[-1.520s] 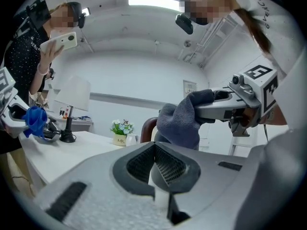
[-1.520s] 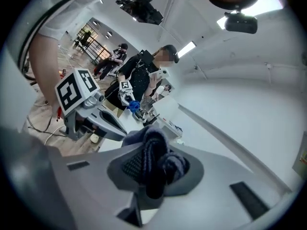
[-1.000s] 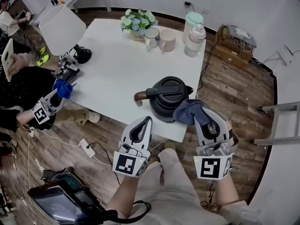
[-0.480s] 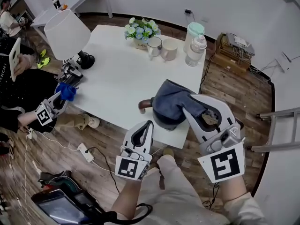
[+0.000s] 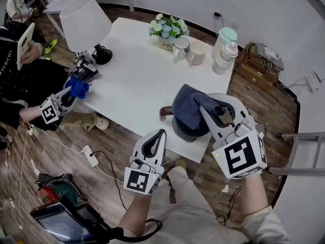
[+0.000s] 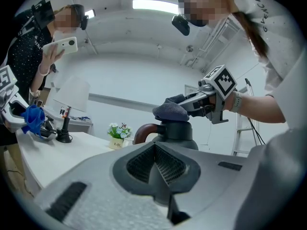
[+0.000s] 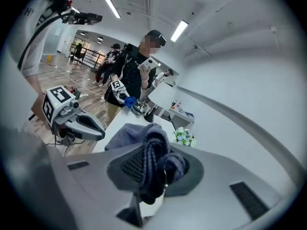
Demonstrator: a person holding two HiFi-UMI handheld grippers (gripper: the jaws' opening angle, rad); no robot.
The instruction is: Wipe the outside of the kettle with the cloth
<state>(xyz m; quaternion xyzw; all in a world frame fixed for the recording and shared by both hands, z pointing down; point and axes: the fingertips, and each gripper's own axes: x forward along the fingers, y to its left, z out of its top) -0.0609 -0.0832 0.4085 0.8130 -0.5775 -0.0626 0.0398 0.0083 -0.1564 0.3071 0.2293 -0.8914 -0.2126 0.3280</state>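
The soft slate-blue cloth (image 5: 187,105) shows dark against the round, glossy black kettle (image 5: 184,130), whose curved handle (image 5: 165,111) is reddish brown. Under the kettle the square table (image 5: 132,80) is plain white. The left gripper (image 5: 160,132) and the right gripper (image 5: 204,104) are pale grey with black ribbed pads inside the jaws. Each carries a white cube printed with black square markers. Beyond the kettle are a lamp (image 5: 86,19) with a white shade and black base, blue and white flowers (image 5: 167,27) in a cream pot, a beige mug (image 5: 195,52) and a mint-lidded jug (image 5: 225,37). Left of the kettle is a bright blue rag (image 5: 78,87). The plank floor (image 5: 259,100) is streaked brown and grey.
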